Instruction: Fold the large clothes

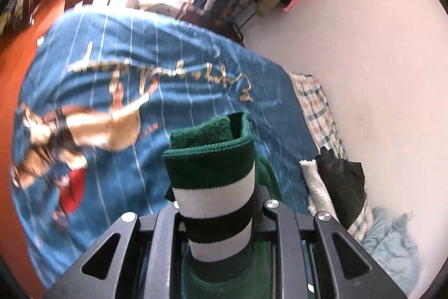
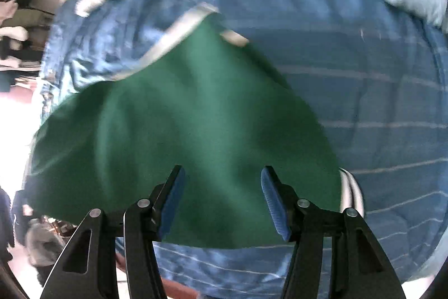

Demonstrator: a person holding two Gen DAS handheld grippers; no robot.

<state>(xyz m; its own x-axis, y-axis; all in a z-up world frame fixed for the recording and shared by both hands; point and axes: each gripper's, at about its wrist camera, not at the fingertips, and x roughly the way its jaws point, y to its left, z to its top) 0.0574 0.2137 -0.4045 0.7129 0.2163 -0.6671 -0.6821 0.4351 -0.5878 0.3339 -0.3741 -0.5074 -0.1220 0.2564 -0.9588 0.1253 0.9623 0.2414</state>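
One green garment (image 2: 179, 108), two grippers: left (image 1: 215, 217) clamped, right (image 2: 222, 201) agape

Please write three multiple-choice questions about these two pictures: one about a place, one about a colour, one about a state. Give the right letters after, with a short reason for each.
1. Where does the green garment lie in the right wrist view?
A. On the blue striped blanket
B. On the red floor
C. On a hanger

2. Which colours has the striped cuff in the left gripper?
A. Red and yellow
B. Dark green and white
C. Blue and black

3. How is the right gripper?
A. Shut on the garment
B. Open, holding nothing
C. Not in view

Answers:
1 A: the blue striped blanket shows all around the green cloth.
2 B: dark green and white bands run up between the arms of the left gripper.
3 B: its blue pads stand wide apart, with nothing between them.
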